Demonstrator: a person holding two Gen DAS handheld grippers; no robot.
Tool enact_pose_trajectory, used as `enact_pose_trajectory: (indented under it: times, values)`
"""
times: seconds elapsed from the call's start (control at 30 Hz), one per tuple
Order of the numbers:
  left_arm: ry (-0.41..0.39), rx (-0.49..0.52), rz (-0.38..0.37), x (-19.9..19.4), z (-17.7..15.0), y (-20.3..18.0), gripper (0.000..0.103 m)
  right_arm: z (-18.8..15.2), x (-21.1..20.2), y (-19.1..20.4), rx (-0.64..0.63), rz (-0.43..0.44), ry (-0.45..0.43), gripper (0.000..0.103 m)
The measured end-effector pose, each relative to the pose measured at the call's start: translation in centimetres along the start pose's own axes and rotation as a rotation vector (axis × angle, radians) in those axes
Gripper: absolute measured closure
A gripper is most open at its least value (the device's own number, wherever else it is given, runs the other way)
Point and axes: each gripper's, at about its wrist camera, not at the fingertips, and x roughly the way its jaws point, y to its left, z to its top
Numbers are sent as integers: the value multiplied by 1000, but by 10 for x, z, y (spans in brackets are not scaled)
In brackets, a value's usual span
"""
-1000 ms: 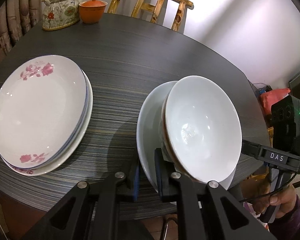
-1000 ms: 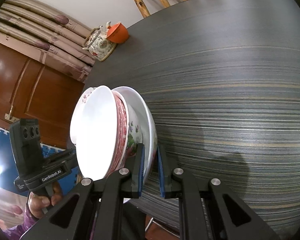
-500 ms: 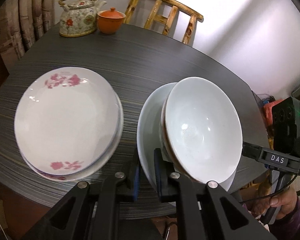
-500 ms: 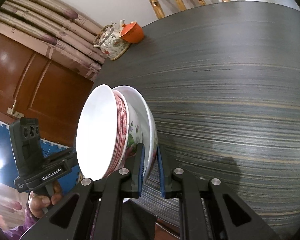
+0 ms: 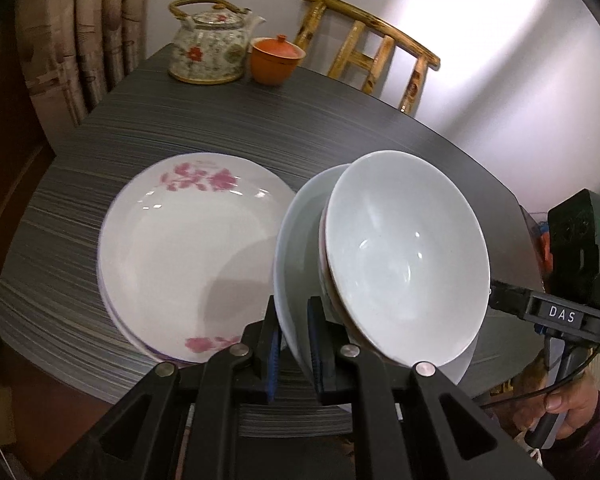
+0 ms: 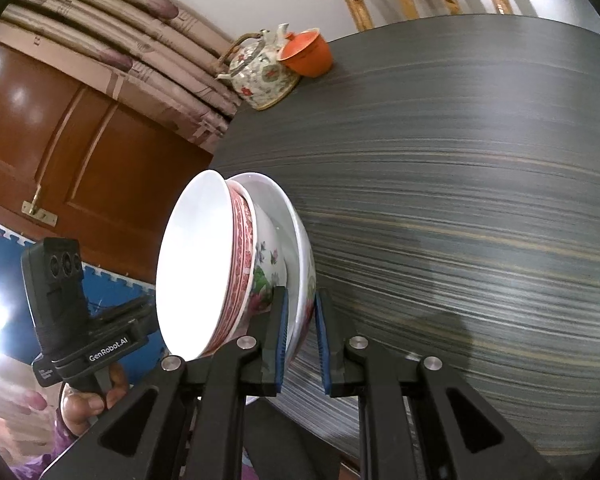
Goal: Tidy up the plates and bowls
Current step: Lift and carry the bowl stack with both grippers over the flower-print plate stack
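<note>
Both grippers clamp opposite rims of one white plate (image 5: 296,248) that carries a stack of bowls, the top one plain white (image 5: 404,252). My left gripper (image 5: 292,340) is shut on the plate's near rim. My right gripper (image 6: 302,336) is shut on the same plate (image 6: 300,248); there the bowls (image 6: 244,256) show red-patterned and floral sides. A stack of flowered plates (image 5: 188,252) lies on the dark table (image 5: 340,128), just left of the held plate.
A floral teapot (image 5: 208,52) and an orange lidded cup (image 5: 278,60) stand at the table's far edge. A wooden chair (image 5: 372,52) is behind the table. A wooden door (image 6: 72,152) and curtains are to the left.
The held plate with bowls has moved left toward the flowered plate stack, which now sits right beside it. The teapot and cup appear closer. Both grips are unchanged.
</note>
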Motion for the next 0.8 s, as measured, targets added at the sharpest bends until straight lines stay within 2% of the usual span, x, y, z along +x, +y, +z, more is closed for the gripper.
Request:
enact_pose_trajectory:
  times: [0.5, 0.8]
  values:
    - [-15, -66, 58, -6, 10, 50, 92, 25, 45, 42, -51, 27, 50, 88]
    - [-17, -86, 78, -2, 16, 69, 92, 31, 68, 51, -61, 30, 81, 88]
